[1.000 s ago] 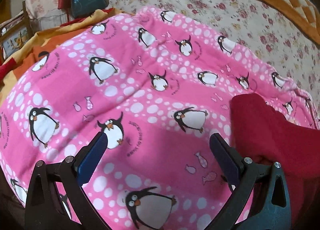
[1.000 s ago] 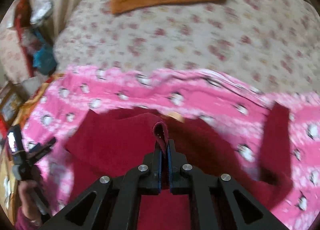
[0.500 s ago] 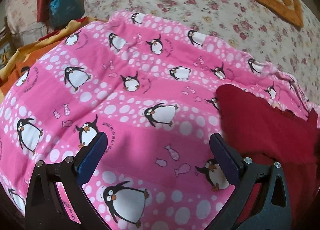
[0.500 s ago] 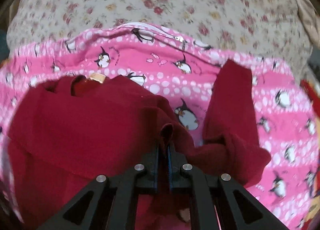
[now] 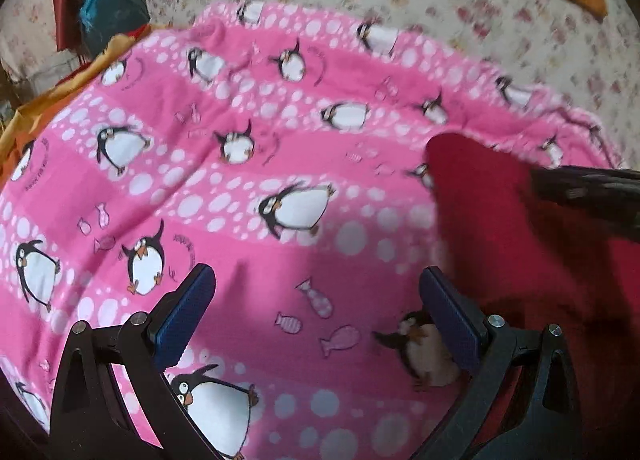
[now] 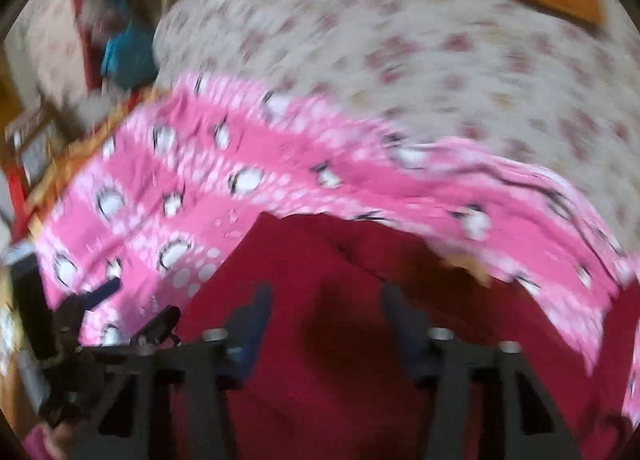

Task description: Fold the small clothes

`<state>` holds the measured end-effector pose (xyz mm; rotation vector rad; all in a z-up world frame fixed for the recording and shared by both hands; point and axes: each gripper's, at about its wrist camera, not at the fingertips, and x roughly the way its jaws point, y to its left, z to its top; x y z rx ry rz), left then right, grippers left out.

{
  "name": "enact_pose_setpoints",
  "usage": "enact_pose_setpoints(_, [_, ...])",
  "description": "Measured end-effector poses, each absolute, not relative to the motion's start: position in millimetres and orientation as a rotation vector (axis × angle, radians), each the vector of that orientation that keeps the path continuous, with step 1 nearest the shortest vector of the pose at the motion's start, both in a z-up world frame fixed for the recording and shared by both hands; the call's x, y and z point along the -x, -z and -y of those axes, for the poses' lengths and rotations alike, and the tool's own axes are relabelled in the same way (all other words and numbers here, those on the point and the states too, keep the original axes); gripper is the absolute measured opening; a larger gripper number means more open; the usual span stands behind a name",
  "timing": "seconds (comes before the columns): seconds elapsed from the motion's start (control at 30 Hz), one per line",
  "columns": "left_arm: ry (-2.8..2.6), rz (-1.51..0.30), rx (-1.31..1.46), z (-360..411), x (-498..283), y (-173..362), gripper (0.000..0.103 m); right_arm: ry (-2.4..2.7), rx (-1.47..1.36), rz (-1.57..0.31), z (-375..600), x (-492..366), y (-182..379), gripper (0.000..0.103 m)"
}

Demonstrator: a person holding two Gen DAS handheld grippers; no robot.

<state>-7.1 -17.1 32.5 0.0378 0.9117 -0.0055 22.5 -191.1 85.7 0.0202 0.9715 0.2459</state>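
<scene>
jaws spread on both: left gripper (image 5: 316, 312) over pink blanket (image 5: 248, 195), right gripper (image 6: 324, 324) above red garment (image 6: 320, 268).

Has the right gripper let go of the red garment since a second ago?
Yes. The right gripper now stands open above the red garment on the pink penguin blanket; earlier it pinched a fold.

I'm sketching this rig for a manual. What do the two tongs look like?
Both tongs match. The left tongs have matte black, angular frames with triangular cut-outs, silver round bolt heads at the joints, and two flat fingers faced with dark blue textured pads. The right tongs are blurred but show the same black frame, silver bolts and blue pads. No cables or markings show.
</scene>
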Motion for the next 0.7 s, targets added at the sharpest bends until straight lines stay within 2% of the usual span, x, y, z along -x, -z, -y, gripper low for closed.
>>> enact_pose_setpoints(0.1, [0.008, -0.936, -0.009, 12, 2, -28, 0.102, -0.264, 0.006, -1.050, 161, -51, -50, 0.040])
enact_pose_setpoints(0.2, [0.008, -0.917, 0.004, 9, 4, -32, 0.102, -0.284, 0.057, -1.042, 142, -60, -28, 0.041])
enact_pose_setpoints(0.37, [0.067, -0.880, 0.086, 5, 6, -41, 0.102, -0.326, -0.045, -1.039, 163, -53, -40, 0.040])
enact_pose_setpoints(0.53, [0.184, -0.884, 0.172, 15, 4, -45, 0.102, -0.269, -0.072, -1.004, 207, -5, -62, 0.041])
enact_pose_setpoints(0.7, [0.160, -0.925, 0.072, 43, -1, -29, 0.102, -0.189, -0.144, -1.078, 240, 14, -32, 0.047])
